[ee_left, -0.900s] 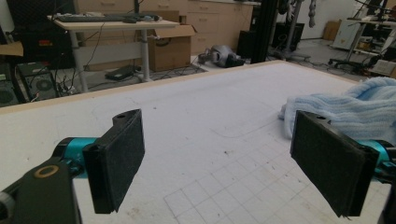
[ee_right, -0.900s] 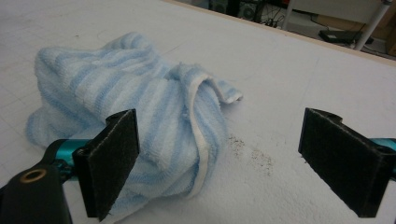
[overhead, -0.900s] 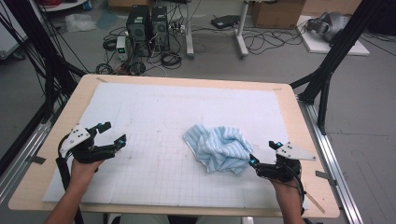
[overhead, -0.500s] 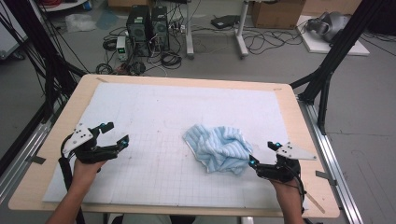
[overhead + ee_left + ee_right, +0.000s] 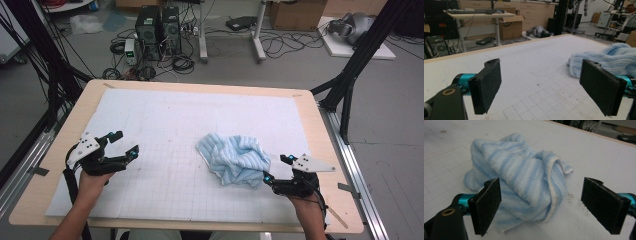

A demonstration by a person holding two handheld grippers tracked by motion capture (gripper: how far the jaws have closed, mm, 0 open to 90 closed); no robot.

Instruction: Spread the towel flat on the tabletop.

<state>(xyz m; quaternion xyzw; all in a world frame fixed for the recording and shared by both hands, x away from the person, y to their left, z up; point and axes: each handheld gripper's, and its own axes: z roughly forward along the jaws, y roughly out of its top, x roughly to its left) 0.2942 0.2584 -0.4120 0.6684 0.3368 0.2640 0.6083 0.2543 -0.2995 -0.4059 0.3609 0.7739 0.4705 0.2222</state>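
Note:
A crumpled blue-and-white striped towel (image 5: 234,159) lies in a heap on the white gridded mat (image 5: 165,120), right of centre. My right gripper (image 5: 277,168) is just off the towel's near right edge, open, and pointing at it. In the right gripper view the towel (image 5: 524,175) bunches up in front of the wide-apart jaws of the right gripper (image 5: 542,207), and neither pad touches it. My left gripper (image 5: 126,142) hovers over bare mat at the left, open and holding nothing. In the left gripper view, the left gripper (image 5: 544,90) has the towel (image 5: 614,56) ahead at the right.
The mat covers a wooden table (image 5: 330,150) with a bare rim all round. Black frame posts (image 5: 350,80) stand at the far corners. Computer towers (image 5: 157,25) and cables sit on the floor beyond the far edge. A thin wooden stick (image 5: 340,217) lies near the front right corner.
The left gripper has edged very slightly to the right. The right gripper and the towel stay where they were.

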